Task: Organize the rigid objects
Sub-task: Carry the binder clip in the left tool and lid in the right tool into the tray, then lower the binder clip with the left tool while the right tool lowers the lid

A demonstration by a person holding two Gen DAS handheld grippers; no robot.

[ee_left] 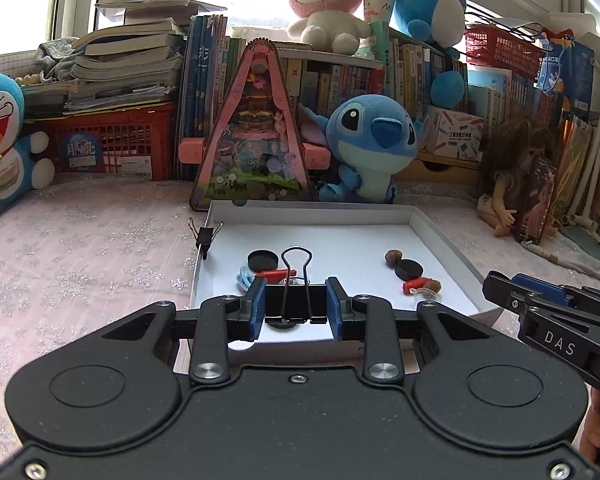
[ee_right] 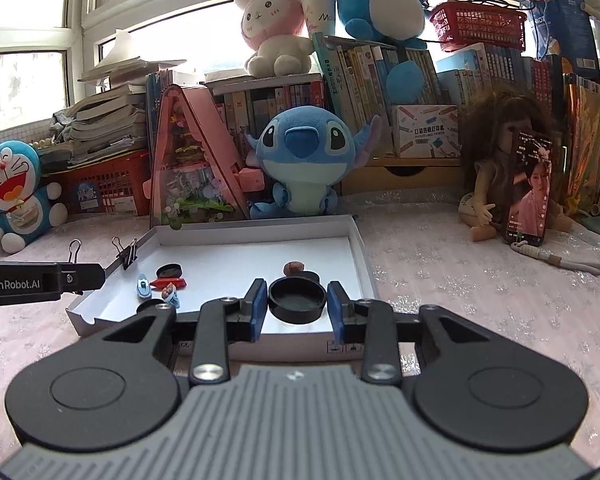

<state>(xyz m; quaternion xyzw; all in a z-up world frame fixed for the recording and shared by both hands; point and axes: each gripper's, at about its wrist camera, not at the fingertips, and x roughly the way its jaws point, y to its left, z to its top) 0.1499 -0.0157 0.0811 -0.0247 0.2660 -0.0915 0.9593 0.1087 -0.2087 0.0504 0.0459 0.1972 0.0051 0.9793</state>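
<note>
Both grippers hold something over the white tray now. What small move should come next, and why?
Probably carry the left gripper toward the tray's left wall. It grips a black binder clip, and another binder clip is already clipped there. The right gripper holds a black round cap; similar caps lie inside.

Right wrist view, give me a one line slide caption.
Right gripper grips a black round cap above the white tray of small items.
</note>
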